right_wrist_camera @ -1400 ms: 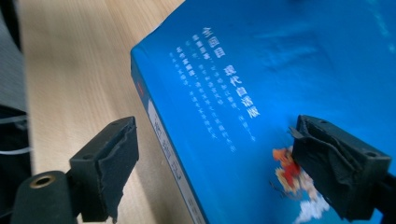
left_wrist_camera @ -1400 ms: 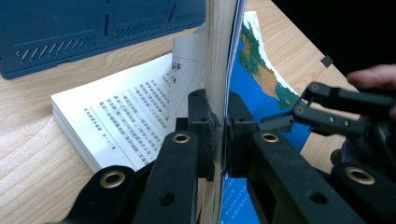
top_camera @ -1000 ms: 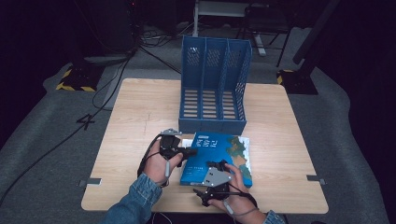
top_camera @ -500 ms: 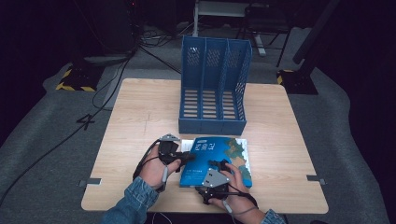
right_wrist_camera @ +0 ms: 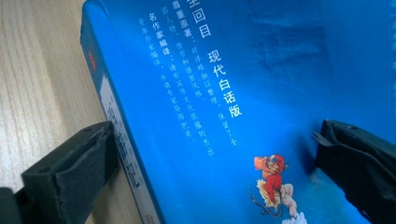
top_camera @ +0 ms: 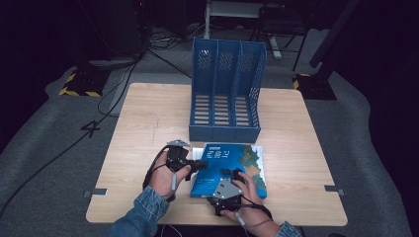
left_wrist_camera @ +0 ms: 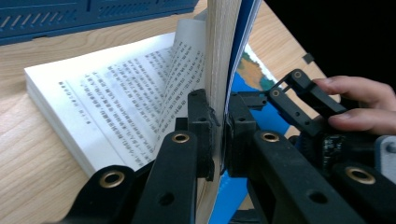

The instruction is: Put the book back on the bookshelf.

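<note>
Blue paperback book (top_camera: pixel 230 170) lying flat on the wooden table (top_camera: pixel 148 123), near edge, just in front of the blue file rack (top_camera: pixel 226 91). So what's new compared with a second ago: both hands have slid in tighter on it, and the book looks like it has been nudged a touch toward the person. The left gripper (top_camera: pixel 195 164) has gone from hovering at the book's left edge to actually biting it. In the left gripper view its jaws are squeezed together on a slab of pages plus the cover (left_wrist_camera: pixel 219 70), lifted up on edge, with the rest of the printed pages (left_wrist_camera: pixel 116 98) fanned open underneath. My read is that's the start of a pick-up, though grabbing only part of the block could leave the book flopping open.

The right gripper (top_camera: pixel 231 174) sits on the cover toward the near side. In its own view the jaws are spread wide, one against the spine (right_wrist_camera: pixel 119 140) and the other resting out on the cover (right_wrist_camera: pixel 261 70), so it's not gripping anything, more steadying.

The rack has three upright slots, all empty as far as I can tell, open ends facing the person.
</note>
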A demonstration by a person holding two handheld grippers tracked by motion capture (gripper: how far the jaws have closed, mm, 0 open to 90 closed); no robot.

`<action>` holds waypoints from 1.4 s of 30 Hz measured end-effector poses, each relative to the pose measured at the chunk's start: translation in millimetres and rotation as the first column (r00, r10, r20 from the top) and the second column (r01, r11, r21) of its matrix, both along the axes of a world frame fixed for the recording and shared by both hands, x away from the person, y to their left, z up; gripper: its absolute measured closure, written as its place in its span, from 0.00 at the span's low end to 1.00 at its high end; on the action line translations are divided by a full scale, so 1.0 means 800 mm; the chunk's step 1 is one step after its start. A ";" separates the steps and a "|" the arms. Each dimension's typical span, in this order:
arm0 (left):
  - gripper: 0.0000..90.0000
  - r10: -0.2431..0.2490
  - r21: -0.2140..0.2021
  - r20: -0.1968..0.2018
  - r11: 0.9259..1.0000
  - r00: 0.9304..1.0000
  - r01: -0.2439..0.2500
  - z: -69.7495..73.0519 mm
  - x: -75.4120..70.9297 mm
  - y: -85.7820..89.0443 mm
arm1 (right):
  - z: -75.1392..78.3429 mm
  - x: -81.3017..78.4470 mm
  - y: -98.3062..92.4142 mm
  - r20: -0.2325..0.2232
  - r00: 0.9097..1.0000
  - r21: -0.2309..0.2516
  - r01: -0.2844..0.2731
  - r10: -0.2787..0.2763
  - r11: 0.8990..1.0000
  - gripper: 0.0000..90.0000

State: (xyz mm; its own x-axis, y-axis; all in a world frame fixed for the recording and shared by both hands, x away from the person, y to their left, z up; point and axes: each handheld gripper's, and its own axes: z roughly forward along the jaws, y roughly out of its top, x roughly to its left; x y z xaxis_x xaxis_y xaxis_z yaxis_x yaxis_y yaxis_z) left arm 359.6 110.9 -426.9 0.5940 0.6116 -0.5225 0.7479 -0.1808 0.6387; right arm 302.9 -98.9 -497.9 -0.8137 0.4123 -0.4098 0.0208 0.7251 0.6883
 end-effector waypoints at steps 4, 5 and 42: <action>0.93 -0.015 -0.019 -0.009 1.000 1.000 0.015 0.007 0.004 0.001 | 0.006 -0.003 0.000 0.030 1.000 -0.016 0.009 -0.009 1.000 0.00; 0.93 -0.017 -0.032 -0.018 0.999 1.000 0.016 0.009 0.005 0.001 | 0.006 -0.003 0.000 0.030 1.000 -0.016 0.009 -0.009 1.000 0.00; 0.90 0.059 -0.061 0.025 0.997 0.998 -0.057 -0.004 0.004 -0.005 | -0.006 0.005 -0.004 0.132 0.989 -0.044 0.080 -0.073 0.996 0.00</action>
